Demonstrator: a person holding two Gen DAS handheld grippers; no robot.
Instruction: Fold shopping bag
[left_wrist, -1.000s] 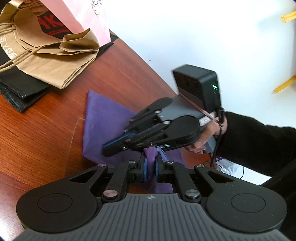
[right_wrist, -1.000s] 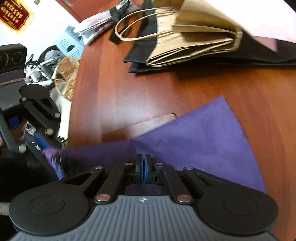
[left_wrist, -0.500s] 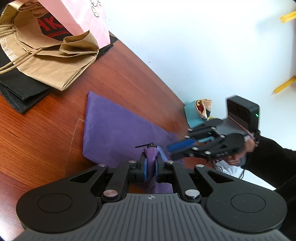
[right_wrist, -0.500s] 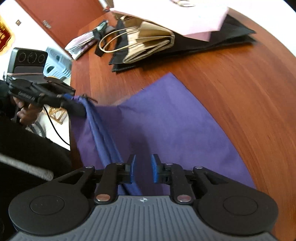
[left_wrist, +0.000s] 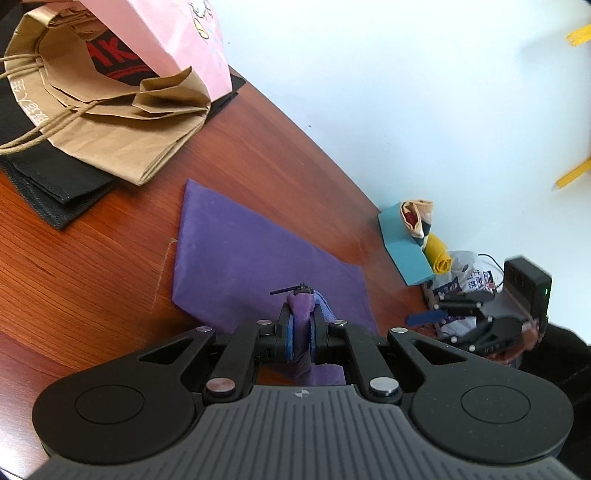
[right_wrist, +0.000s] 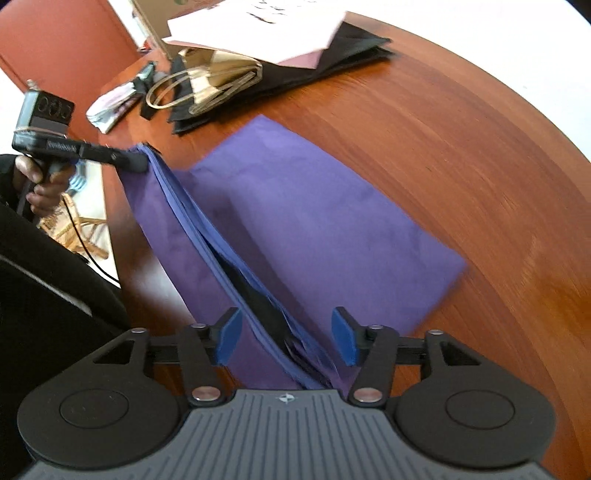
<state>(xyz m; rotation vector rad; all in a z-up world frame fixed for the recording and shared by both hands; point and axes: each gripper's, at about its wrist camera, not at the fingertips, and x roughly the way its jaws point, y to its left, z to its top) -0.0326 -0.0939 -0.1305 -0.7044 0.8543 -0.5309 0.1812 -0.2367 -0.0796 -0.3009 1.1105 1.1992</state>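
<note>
Purple shopping bag (left_wrist: 258, 258), flat on the wooden table (left_wrist: 92, 258), one end pinched up by the left gripper (left_wrist: 300, 332).

Left wrist view: the bag lies in mid-frame, its long axis running from the upper left down to the gripper at lower centre, whose pads are clamped narrow on a bunch of purple fabric. The right gripper (left_wrist: 424, 317) hovers off the table edge at right, apart from the bag.
Right wrist view: the bag's raised edge (right_wrist: 207, 236) runs as a ridge from the left gripper (right_wrist: 136, 162) at upper left down between the blue pads (right_wrist: 227, 336) of the right gripper (right_wrist: 286, 339); its jaws are opening and press nothing. The right gripper is nearer this loose end, so I judge it must close on that ridge.
</note>
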